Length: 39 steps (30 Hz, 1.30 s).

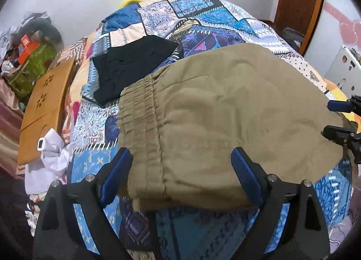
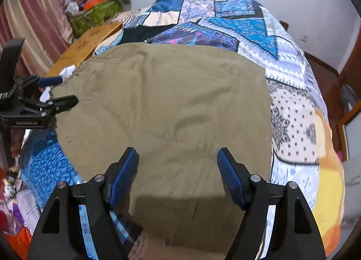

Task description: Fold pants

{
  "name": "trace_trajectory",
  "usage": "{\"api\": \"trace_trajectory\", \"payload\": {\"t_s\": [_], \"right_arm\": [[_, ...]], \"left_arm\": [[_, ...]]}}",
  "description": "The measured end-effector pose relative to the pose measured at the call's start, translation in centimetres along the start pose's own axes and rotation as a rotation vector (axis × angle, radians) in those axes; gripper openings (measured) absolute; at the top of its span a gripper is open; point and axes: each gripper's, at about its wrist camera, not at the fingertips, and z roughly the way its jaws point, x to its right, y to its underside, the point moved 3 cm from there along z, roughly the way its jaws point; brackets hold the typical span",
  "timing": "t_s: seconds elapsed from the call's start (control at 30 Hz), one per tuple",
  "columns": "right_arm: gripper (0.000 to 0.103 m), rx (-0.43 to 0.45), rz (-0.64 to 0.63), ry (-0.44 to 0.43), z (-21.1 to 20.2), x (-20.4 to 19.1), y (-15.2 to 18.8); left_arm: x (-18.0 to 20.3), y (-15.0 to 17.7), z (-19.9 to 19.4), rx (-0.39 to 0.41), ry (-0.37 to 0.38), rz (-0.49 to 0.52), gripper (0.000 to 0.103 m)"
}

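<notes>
Khaki pants [image 1: 225, 111] lie flat on the bed [image 1: 198, 23], beneath both spread, empty claws: left claw [image 1: 180, 160], right claw [image 2: 178, 160].

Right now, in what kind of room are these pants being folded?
Most likely a bedroom: the khaki pants lie on a bed under a patchwork bedspread, with a curtain and cluttered belongings beside it.
</notes>
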Motion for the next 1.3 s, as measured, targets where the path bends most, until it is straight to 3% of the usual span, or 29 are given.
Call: {"api": "trace_trajectory", "payload": {"t_s": [0.23, 0.37, 0.53, 0.77, 0.83, 1.0, 1.13, 1.27, 1.3], "right_arm": [[0.073, 0.005, 0.026, 0.012, -1.2, -0.2, 0.1], [0.073, 0.072, 0.032, -0.006, -2.7, -0.8, -0.9], [0.073, 0.139, 0.047, -0.024, -2.6, -2.2, -2.4], [0.074, 0.045, 0.005, -0.018, 1.4, -3.8, -1.2], [0.075, 0.084, -0.029, 0.001, 1.1, -4.0, -0.5], [0.075, 0.089, -0.024, -0.033, 0.9, -3.7, -0.2], [0.076, 0.096, -0.023, -0.033, 0.9, -3.9, -0.1], [0.076, 0.101, -0.016, -0.045, 0.9, -4.0, 0.1], [0.076, 0.102, -0.015, -0.045, 0.9, -4.0, 0.1]], "left_arm": [[-1.1, 0.8, -2.1, 0.031, -0.020, -0.040, 0.091], [-2.9, 1.0, -3.7, 0.053, 0.001, -0.120, 0.091], [-4.4, 1.7, -4.2, 0.020, 0.118, -0.251, 0.091], [-3.1, 3.4, -3.1, -0.056, 0.292, -0.325, 0.091], [-2.7, 3.8, -2.6, -0.072, 0.344, -0.352, 0.091], [-2.0, 3.4, -1.8, -0.071, 0.437, -0.418, 0.093], [-2.5, 2.4, -0.8, -0.069, 0.583, -0.533, 0.099], [-3.1, 0.9, 0.3, -0.076, 0.607, -0.588, 0.098], [-3.1, 0.5, 0.5, -0.075, 0.592, -0.590, 0.093]]}}
